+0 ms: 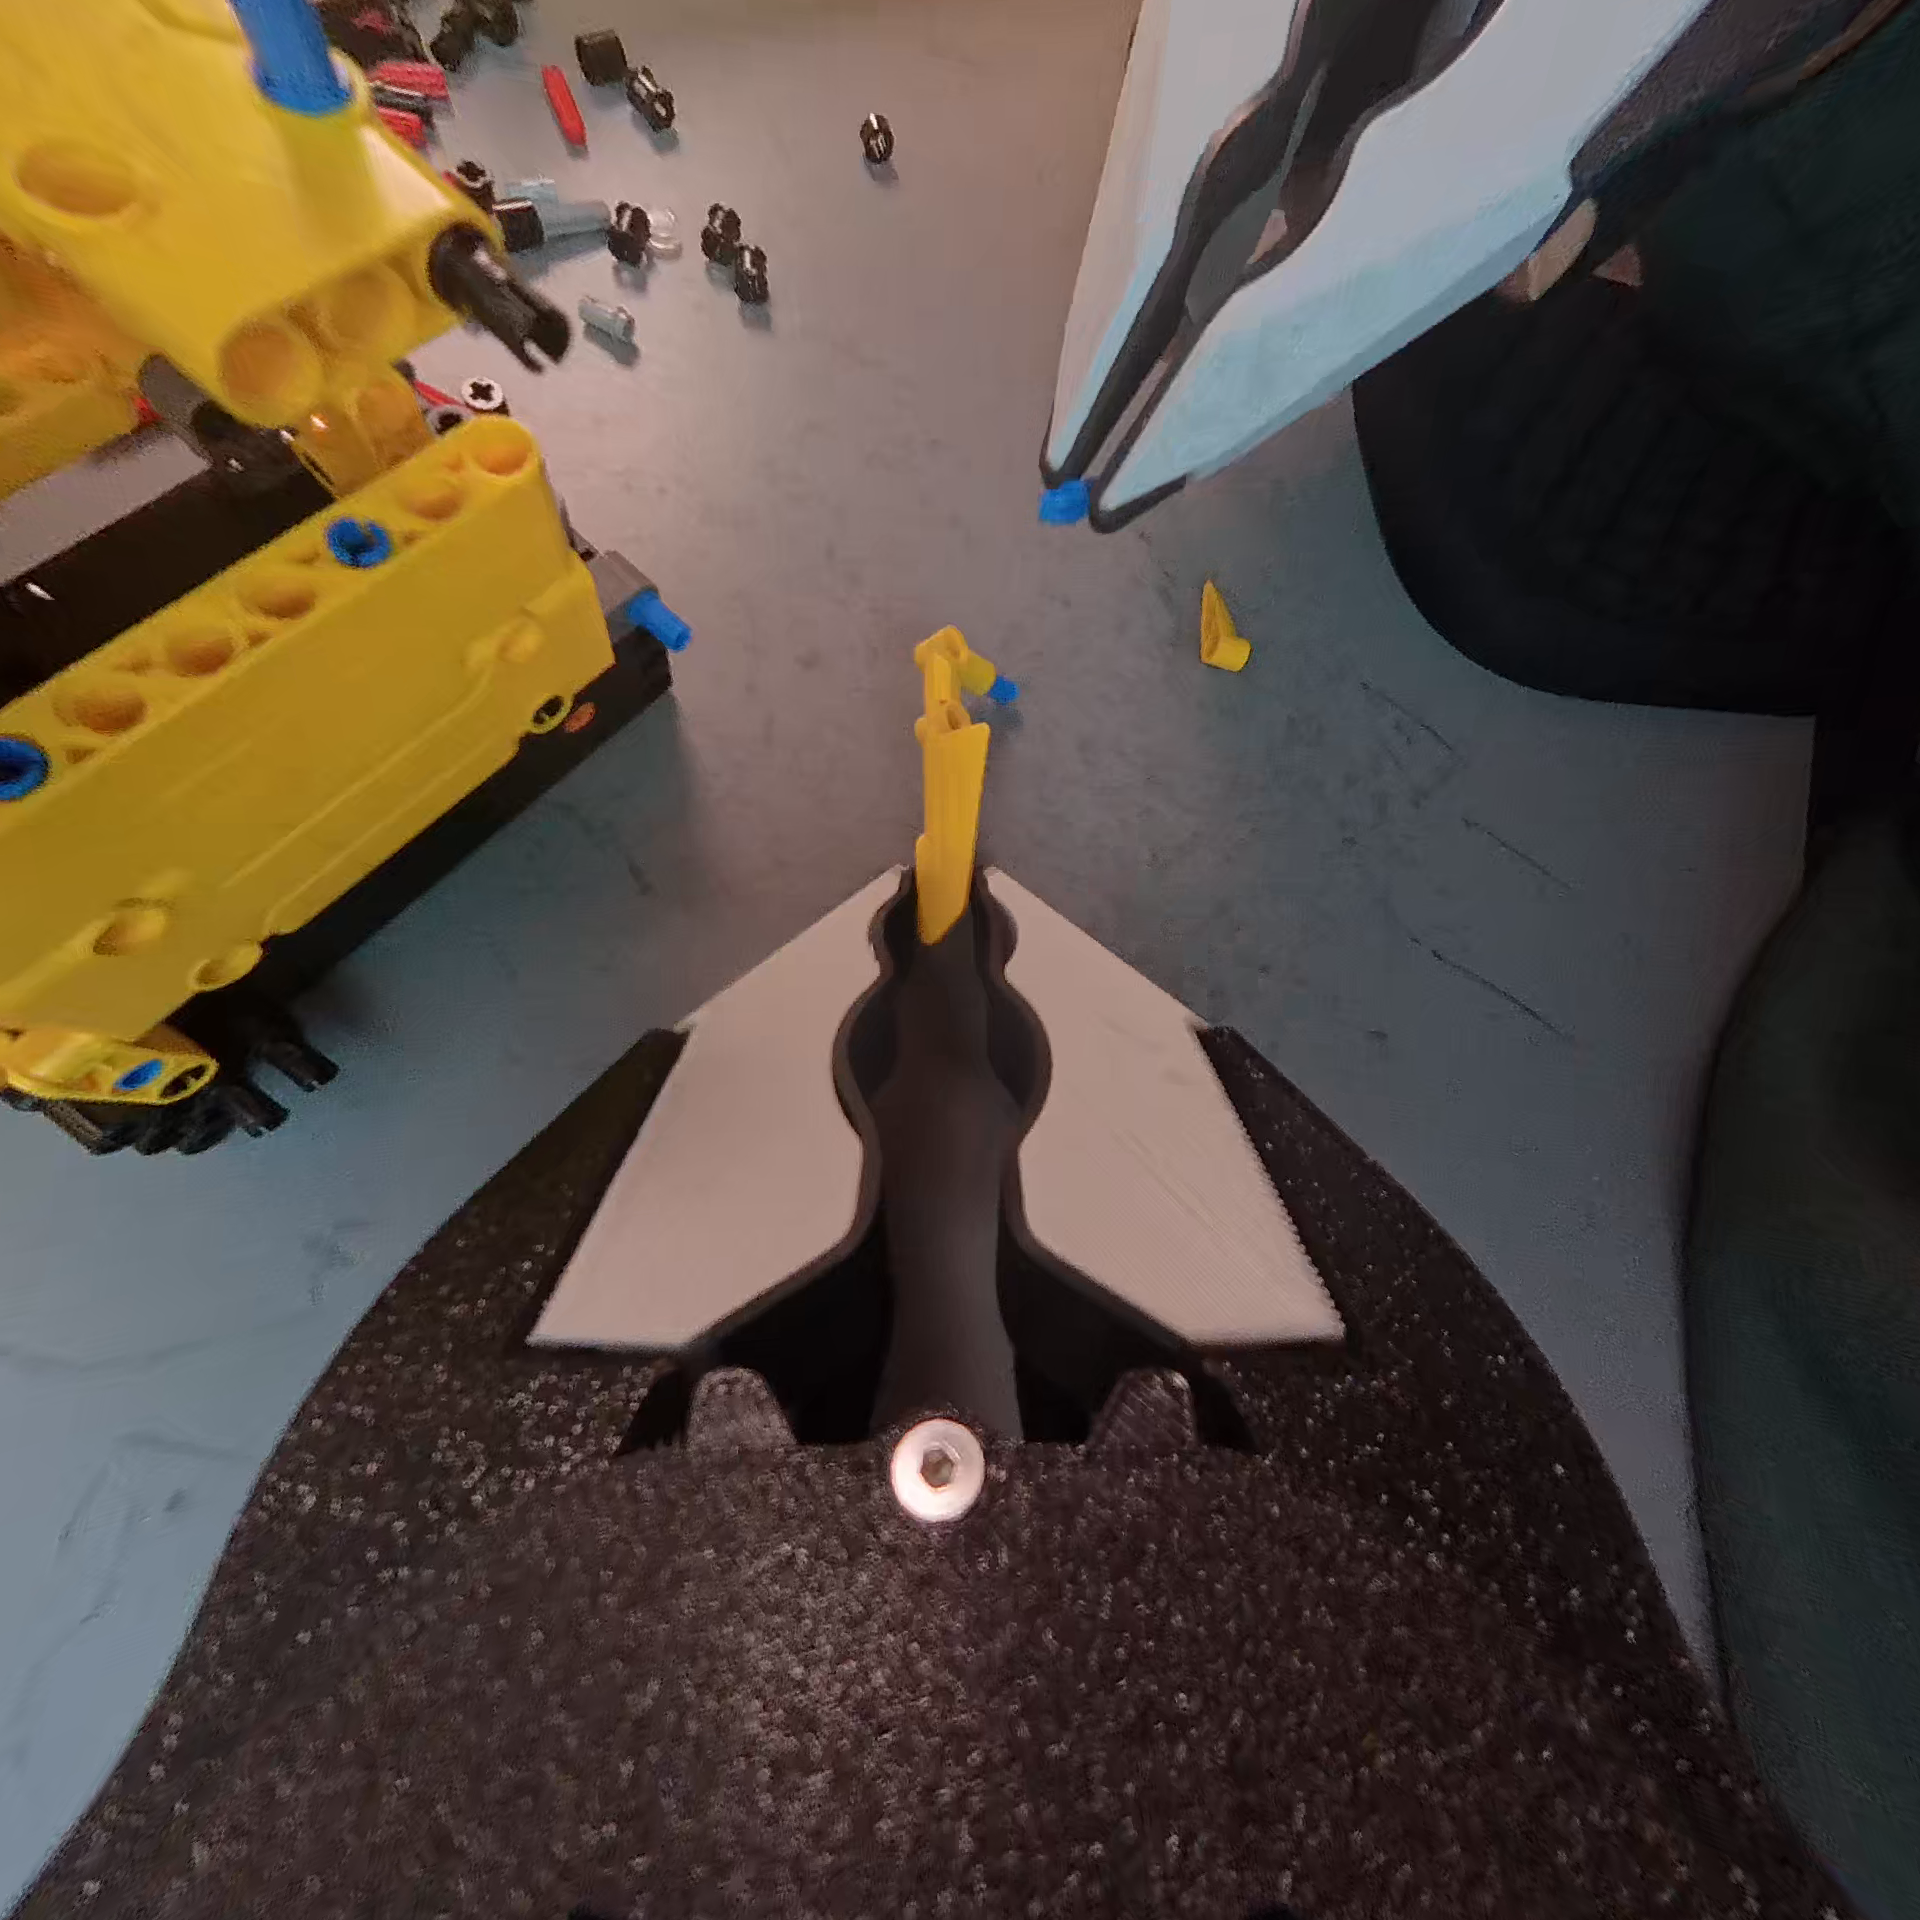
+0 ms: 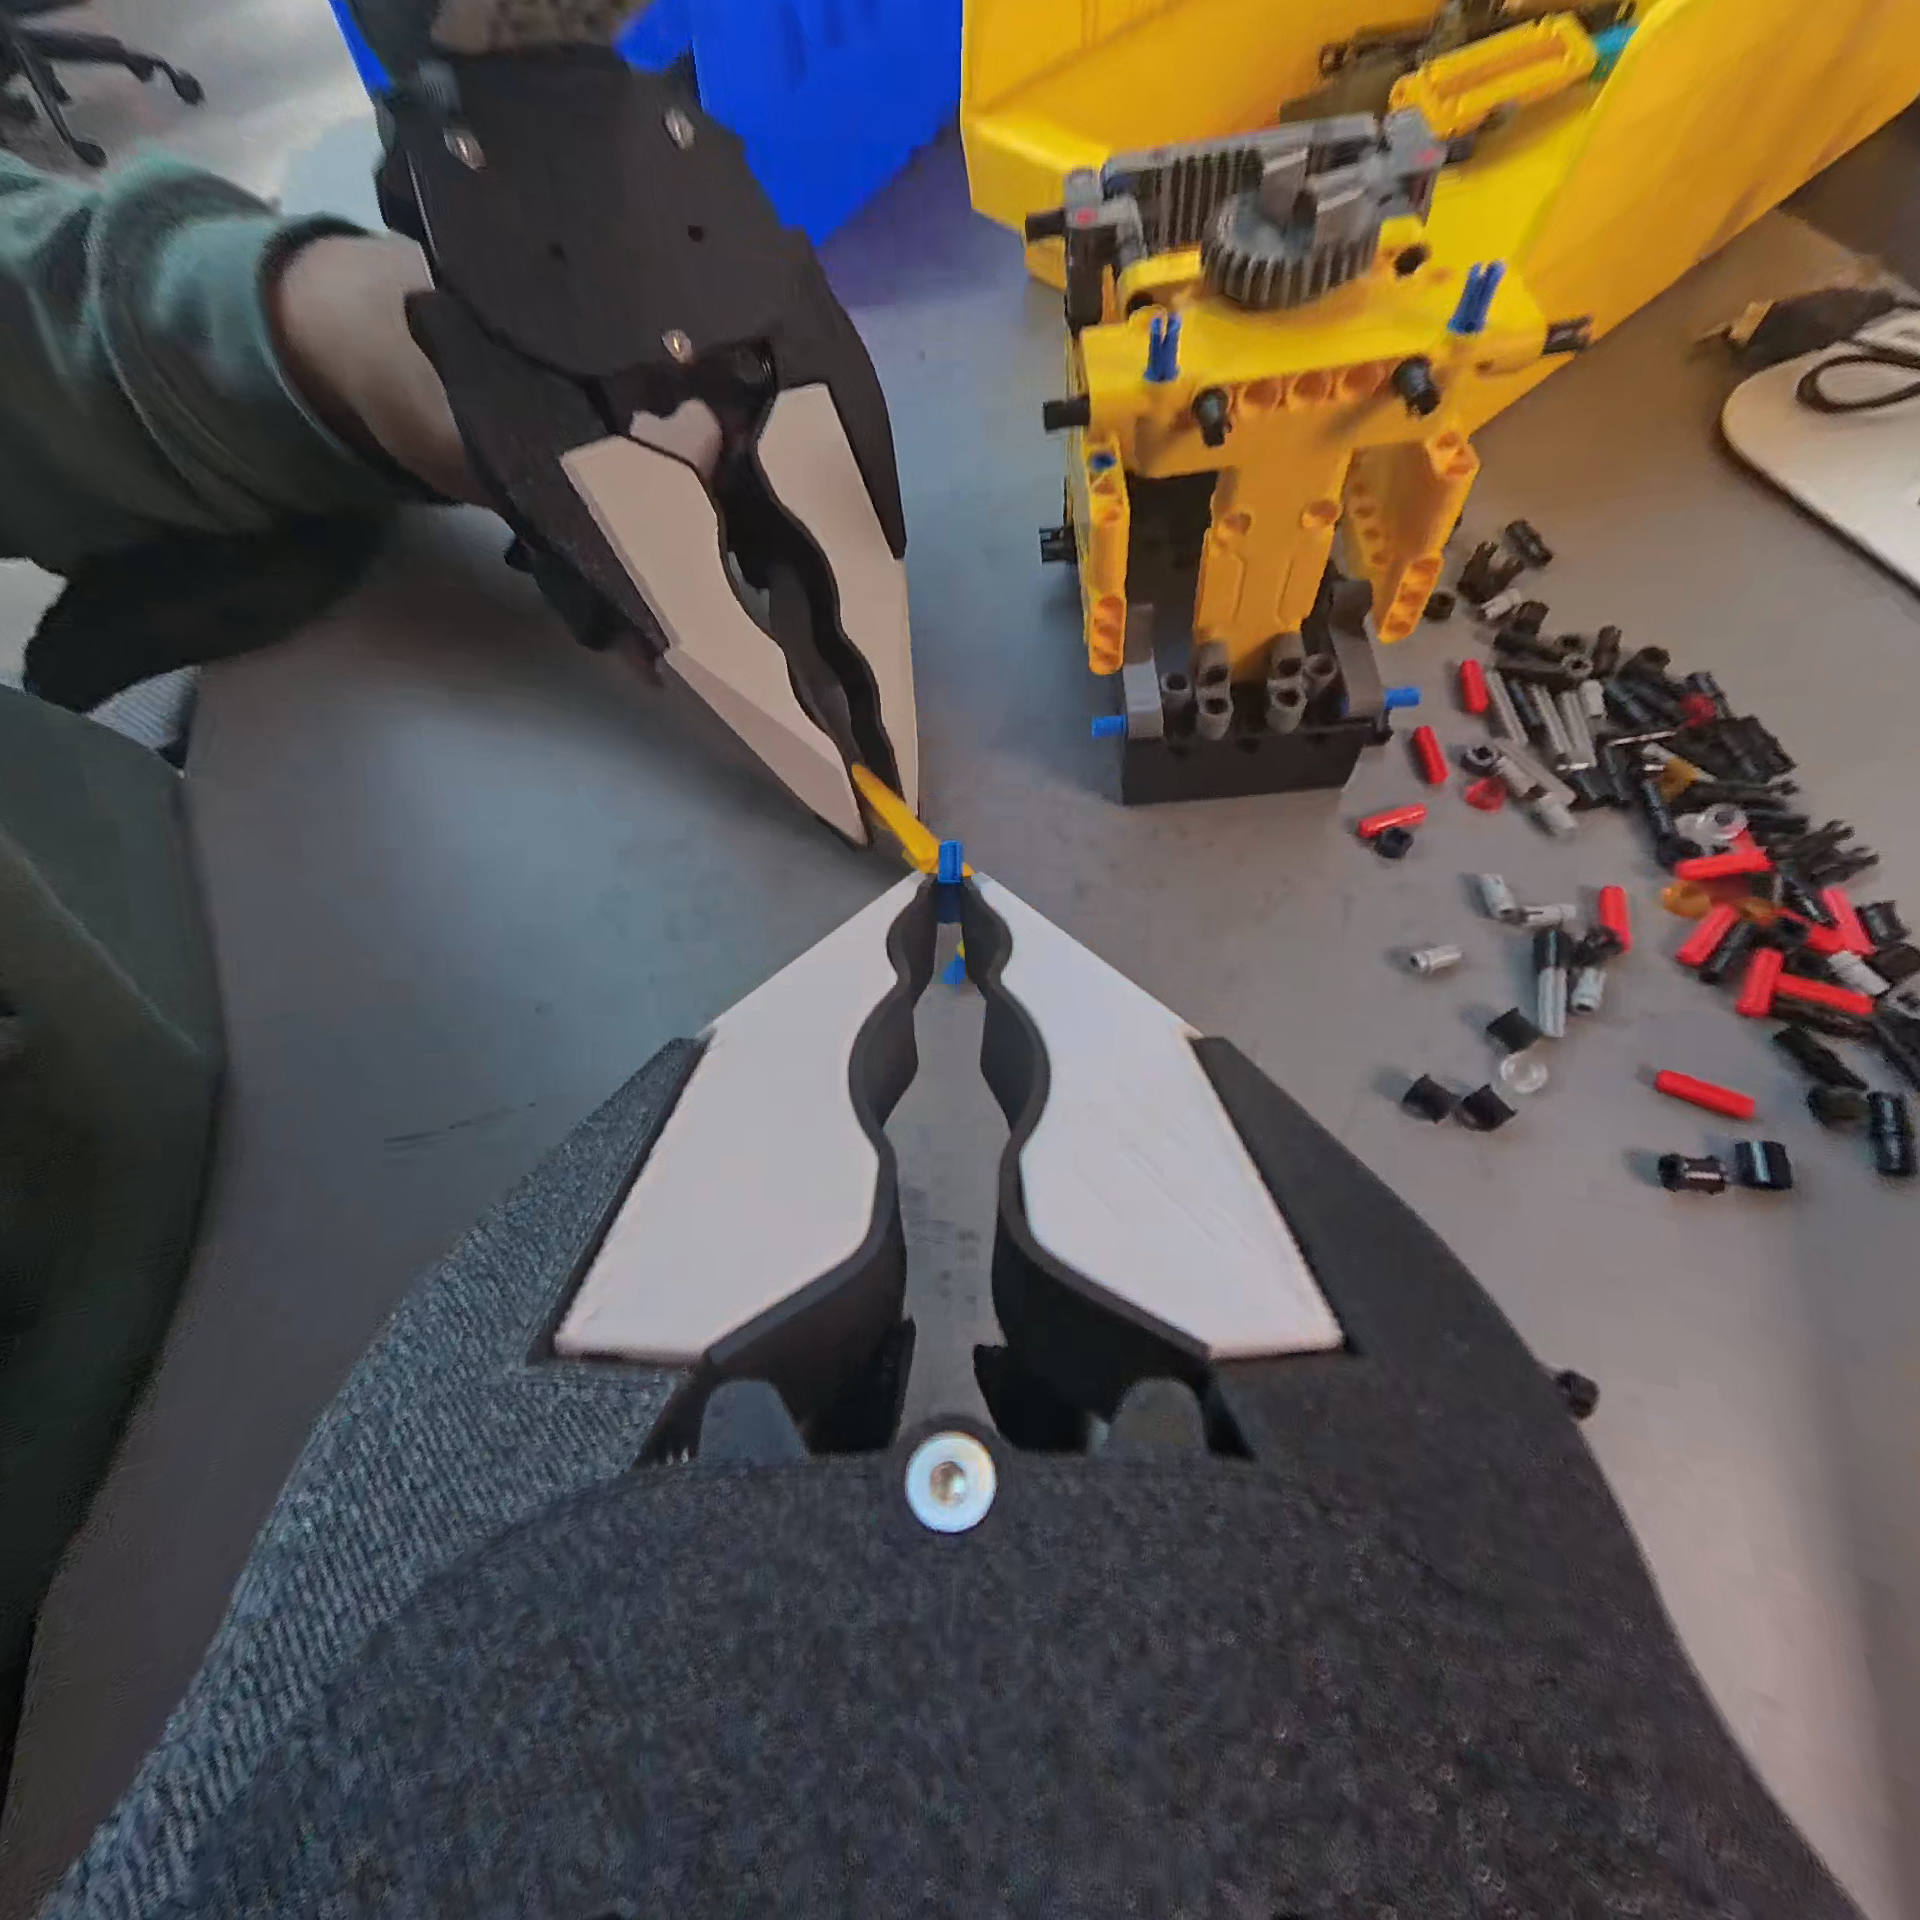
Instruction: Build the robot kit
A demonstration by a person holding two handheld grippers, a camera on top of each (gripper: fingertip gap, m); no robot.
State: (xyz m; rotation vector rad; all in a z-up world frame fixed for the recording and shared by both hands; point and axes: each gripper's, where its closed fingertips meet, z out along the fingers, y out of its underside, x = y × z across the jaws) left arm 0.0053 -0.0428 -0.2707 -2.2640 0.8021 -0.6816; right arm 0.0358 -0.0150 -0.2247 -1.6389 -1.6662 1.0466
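Left gripper [image 1: 943, 883] clenched on yellow piece [image 1: 951, 800]; right gripper [image 2: 948, 883] clenched on blue pin [image 2: 949, 864], not yet joined.

Left gripper [image 1: 943, 883] jaws clamp a yellow piece [image 1: 951, 790]; right gripper [image 1: 1075, 499] pinches a blue pin [image 1: 1060, 506].

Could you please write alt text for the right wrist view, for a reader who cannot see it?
The right gripper pinches a small blue pin at its fingertips, meeting the left gripper, which holds a thin yellow piece. Behind stand a yellow brick-built model and scattered black, red and grey small parts on a grey table.
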